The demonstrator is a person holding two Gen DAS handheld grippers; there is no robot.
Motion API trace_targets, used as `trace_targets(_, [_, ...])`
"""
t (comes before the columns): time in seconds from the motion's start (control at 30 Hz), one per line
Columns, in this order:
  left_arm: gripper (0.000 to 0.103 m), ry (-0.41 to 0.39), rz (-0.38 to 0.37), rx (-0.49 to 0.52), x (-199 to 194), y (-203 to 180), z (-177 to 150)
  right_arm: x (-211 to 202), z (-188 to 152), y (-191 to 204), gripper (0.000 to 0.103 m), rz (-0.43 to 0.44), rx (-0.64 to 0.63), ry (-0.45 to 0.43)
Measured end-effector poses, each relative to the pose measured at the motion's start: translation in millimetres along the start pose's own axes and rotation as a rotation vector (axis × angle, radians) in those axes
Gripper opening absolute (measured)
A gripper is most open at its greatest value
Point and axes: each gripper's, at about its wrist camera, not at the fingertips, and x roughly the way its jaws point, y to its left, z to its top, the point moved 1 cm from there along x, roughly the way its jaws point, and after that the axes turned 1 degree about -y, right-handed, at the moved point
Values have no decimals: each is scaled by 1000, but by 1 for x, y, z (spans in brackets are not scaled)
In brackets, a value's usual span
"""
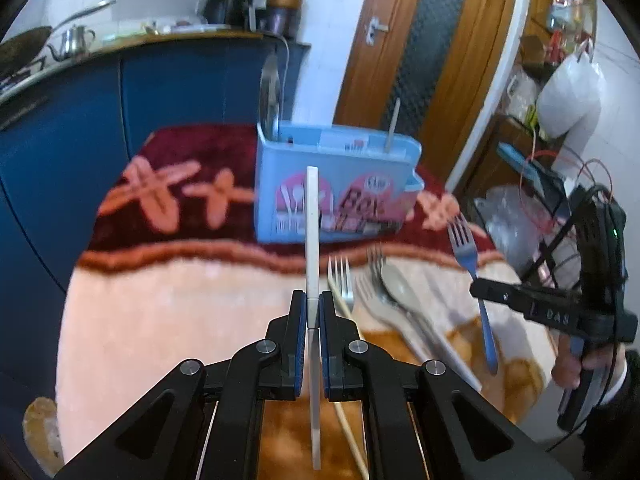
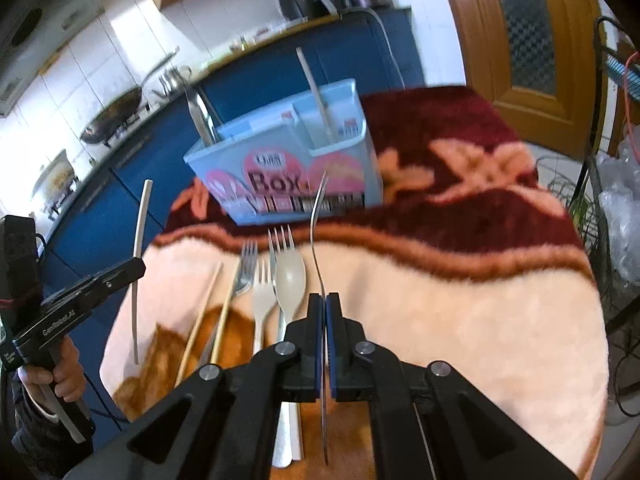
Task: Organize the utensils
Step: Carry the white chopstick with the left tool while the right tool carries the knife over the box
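My left gripper (image 1: 313, 308) clamps a flat white utensil (image 1: 312, 220) and my right gripper (image 2: 324, 308) a blue-handled fork (image 2: 318, 216), both raised for dropping. Spare cutlery (image 2: 276, 280) lies mid-table; the blue box (image 2: 288, 168) waits near the far edge.

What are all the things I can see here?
box: 1, light blue, back of table
blanket: 1, pink and dark red, covering table
wooden stick: 1, tan, standing in box
metal utensil: 1, silver, standing in box
chopsticks: 2, tan, lying on blanket
plastic fork: 1, beige, on blanket
plastic spoon: 1, beige, beside it
metal forks: 2, silver, on blanket
left gripper: 1, black, shut on white utensil
right gripper: 1, black, shut on blue-handled fork
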Motion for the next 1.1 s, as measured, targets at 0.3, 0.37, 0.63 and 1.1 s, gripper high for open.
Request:
trace_targets(0.3, [6,-159,15,5,-5,-8,30,-13,26,11,4,24,-40,-211])
trace_targets(0.37, [6,-191,19,5,-3,-9,38,-14,32,12,4,34,-43,-242])
trace_targets(0.63, [6,-290,33,-60,10,0,77,-6,63,16,4,41,-63,-350])
trace_targets(1.1, [6,-569,132,-81,26,7,127,9,110,13,4,25,-91,-482])
